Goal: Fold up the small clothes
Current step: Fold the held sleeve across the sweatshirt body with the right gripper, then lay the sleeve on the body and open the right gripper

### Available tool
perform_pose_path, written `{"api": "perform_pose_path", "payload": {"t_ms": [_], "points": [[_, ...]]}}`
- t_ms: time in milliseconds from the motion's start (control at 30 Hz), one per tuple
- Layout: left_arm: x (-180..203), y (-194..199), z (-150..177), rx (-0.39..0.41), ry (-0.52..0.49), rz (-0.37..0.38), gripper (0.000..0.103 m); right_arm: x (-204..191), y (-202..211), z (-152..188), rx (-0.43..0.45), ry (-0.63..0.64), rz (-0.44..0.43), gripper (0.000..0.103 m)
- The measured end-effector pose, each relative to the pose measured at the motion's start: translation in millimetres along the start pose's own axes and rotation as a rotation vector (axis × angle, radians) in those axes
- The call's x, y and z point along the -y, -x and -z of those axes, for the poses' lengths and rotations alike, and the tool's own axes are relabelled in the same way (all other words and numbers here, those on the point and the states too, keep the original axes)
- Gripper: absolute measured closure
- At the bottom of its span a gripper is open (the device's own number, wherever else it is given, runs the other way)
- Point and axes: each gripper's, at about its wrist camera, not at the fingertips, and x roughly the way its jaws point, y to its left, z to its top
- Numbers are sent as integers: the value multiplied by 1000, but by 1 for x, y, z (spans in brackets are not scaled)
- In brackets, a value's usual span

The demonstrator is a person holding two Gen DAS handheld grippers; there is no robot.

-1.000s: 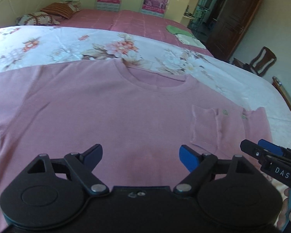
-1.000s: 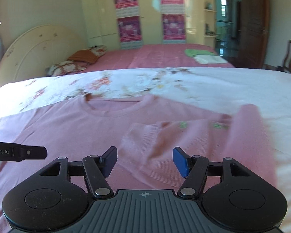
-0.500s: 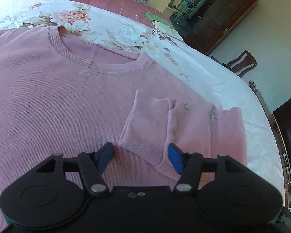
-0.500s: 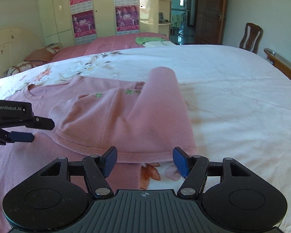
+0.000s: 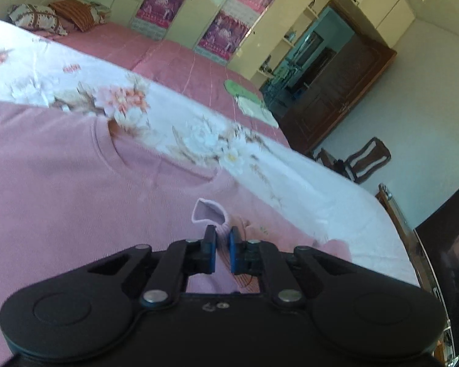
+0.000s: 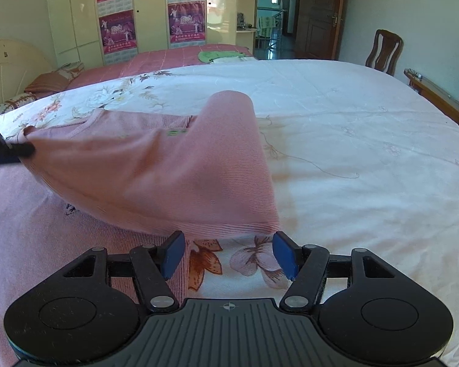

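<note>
Across the flowered bedspread (image 6: 336,128) lies the pink sweater (image 5: 61,189), spread flat with its neckline toward the far side of the bed. The left tool (image 5: 222,246) has its blue pads drawn close together on the ribbed cuff of the folded-over sleeve (image 6: 156,180); a pale loop of cuff pokes up just beyond the fingertips, but the tool's own black body hides the cloth below the pinch, so how much fabric it holds is not visible. In the right wrist view that same tool shows only as a dark sliver cut off by the left edge, with the sleeve stretched from it in a raised, sagging sheet over the sweater's body.

The right tool (image 6: 228,252) stands wide open and holds nothing; the sleeve's ribbed edge hangs just past its fingertips, and whether the pads touch the cloth cannot be told. Motion blur softens the sleeve and most of the left view. The small green marks on the sleeve are too blurred to read. Beyond lie a second bed with a pink cover (image 6: 174,56) and a wooden chair (image 6: 384,50), partly hidden behind the near bed.
</note>
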Motion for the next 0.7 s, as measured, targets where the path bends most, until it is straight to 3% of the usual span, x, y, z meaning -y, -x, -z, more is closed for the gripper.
{"api": "perform_pose_path", "payload": {"t_ms": [133,300,333,367,400,567,700], "points": [[-20,30,-31,80,-14,-47,96,-6,-5,-1,2,11,-16,40],[-51,46,-34,90,-38,-125,96,-16,-15,-12,18,-7,-69,42],[-57,46,-31,84,-31,-139,96,-20,-16,-14,23,3,-70,49],[-64,46,-29,79,-23,-154,95,-23,-20,-16,8,14,-71,82],[-69,44,-26,73,-17,-168,95,-25,-23,-17,-11,14,-73,97],[-88,32,-10,40,-23,-215,95,-19,-18,-14,-7,34,-57,97],[-97,20,5,-23,-48,-275,95,-13,-22,-9,-53,13,-68,97]]}}
